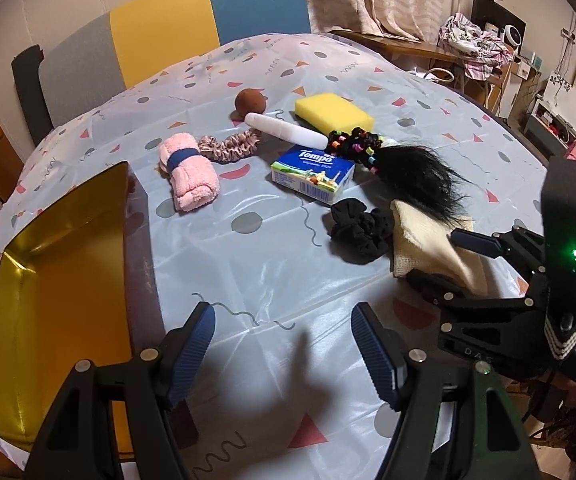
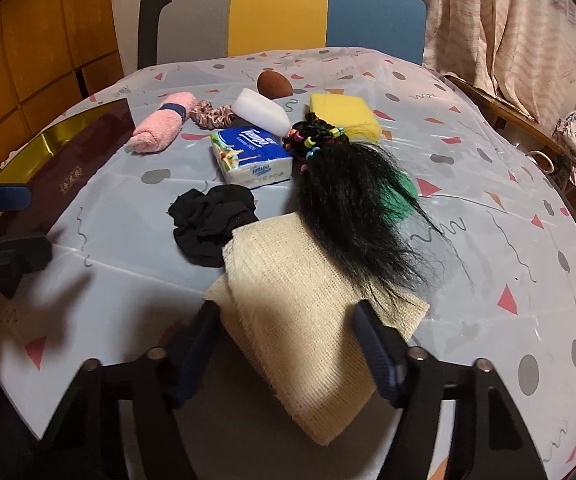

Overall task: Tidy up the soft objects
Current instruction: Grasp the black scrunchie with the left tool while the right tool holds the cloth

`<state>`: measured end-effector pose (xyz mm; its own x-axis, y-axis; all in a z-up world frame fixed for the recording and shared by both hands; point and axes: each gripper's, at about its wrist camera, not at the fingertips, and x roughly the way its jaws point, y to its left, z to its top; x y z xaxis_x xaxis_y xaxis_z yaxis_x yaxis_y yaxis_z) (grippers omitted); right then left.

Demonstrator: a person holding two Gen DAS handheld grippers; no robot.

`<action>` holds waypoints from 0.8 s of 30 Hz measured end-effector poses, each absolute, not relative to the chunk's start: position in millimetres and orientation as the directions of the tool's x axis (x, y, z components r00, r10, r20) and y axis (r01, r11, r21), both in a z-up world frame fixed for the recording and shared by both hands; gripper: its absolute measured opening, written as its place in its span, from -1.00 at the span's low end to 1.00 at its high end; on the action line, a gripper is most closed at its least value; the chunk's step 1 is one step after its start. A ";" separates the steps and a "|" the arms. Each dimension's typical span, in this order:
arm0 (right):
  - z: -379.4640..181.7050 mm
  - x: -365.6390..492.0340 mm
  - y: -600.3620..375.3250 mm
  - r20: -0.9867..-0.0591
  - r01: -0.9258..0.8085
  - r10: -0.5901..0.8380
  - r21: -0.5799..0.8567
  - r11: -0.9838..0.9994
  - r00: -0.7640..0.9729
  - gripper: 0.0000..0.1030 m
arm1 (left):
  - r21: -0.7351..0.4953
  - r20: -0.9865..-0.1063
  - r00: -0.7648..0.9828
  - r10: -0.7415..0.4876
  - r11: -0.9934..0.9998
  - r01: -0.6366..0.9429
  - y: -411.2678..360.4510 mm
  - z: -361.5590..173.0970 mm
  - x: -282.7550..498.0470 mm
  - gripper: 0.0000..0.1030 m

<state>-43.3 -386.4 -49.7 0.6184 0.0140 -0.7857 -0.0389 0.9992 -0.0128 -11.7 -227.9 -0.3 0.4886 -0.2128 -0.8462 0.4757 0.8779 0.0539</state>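
Closing the right gripper (image 2: 288,348), jaws half-narrowed astride the cream cloth (image 2: 307,320), demands a centred, full-thickness pinch; left gripper (image 1: 284,340) gapes empty

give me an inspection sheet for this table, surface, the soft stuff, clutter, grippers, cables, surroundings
Surface: table under a patterned plastic cloth, bare near the left gripper.
Job's things: cream cloth, black scrunchie, black hairpiece lying partly on the cloth, tissue pack, pink towel roll, pink scrunchie, yellow sponge, white bottle, brown ball.
Clutter: gold-lined box at the left edge.
Grippers: left gripper open, empty; right gripper astride the cream cloth, contact unclear.
Cables: nothing seen on the table.
Surroundings: chair, curtain.
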 end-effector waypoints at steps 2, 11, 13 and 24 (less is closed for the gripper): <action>-47.4 -47.6 -389.3 -0.780 -0.033 0.024 0.004 0.999 0.625 -0.11 | 0.029 -0.852 0.469 -0.233 0.874 0.485 -229.5 -2.2 -9.3 0.39; -35.2 -81.2 -398.5 -0.767 -0.008 0.080 0.097 0.995 0.636 -0.42 | -0.054 -0.848 0.429 -0.311 0.856 0.514 -252.1 -9.4 14.3 0.40; -33.6 -90.2 -399.2 -0.766 -0.005 0.099 0.124 0.992 0.635 -0.42 | -0.086 -0.848 0.411 -0.334 0.853 0.515 -259.7 -13.8 23.6 0.40; -27.7 -126.8 -413.8 -0.748 0.054 0.135 0.223 0.973 0.649 -0.43 | -0.095 -0.860 0.382 -0.338 0.842 0.531 -313.7 -45.6 55.4 0.37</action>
<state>-126.8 -413.8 -27.7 0.6494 0.1353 -0.7483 0.0538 0.9734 0.2227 55.4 -313.7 -45.6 0.3817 -0.3377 -0.8604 0.5306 0.8423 -0.0952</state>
